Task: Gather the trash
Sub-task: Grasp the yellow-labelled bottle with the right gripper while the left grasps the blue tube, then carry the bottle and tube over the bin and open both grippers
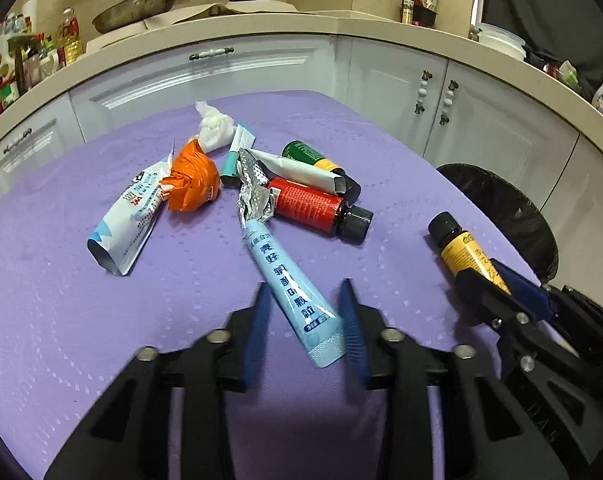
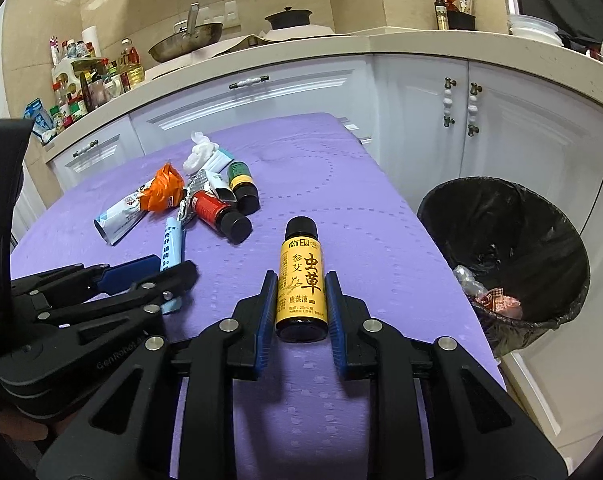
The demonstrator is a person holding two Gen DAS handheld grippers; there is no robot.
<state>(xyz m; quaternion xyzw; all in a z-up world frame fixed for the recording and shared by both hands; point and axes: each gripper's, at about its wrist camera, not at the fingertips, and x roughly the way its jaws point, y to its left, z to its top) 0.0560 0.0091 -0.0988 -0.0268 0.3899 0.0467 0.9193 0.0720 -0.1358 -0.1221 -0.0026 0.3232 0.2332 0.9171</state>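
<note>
A light blue sachet [image 1: 289, 280] lies on the purple tablecloth [image 1: 81, 320]. My left gripper [image 1: 303, 320] is open with the sachet's near end between its jaws; the right pad touches it and the left pad stands clear. My right gripper [image 2: 300, 308] is shut on a yellow-labelled bottle [image 2: 301, 280] with a black cap, held near the table's right edge. From the left wrist, that bottle [image 1: 461, 248] sticks out of the right gripper [image 1: 481, 276]. A bin lined with a black bag [image 2: 481, 208] stands to the right of the table, with some trash inside.
More trash lies in a heap further back: a red bottle [image 1: 309, 208], a green bottle [image 1: 309, 156], crumpled foil [image 1: 253, 188], an orange wrapper [image 1: 191, 180], a white-and-blue pouch [image 1: 129, 220] and a tissue [image 1: 217, 128]. White cabinets [image 1: 261, 72] and a cluttered counter stand behind.
</note>
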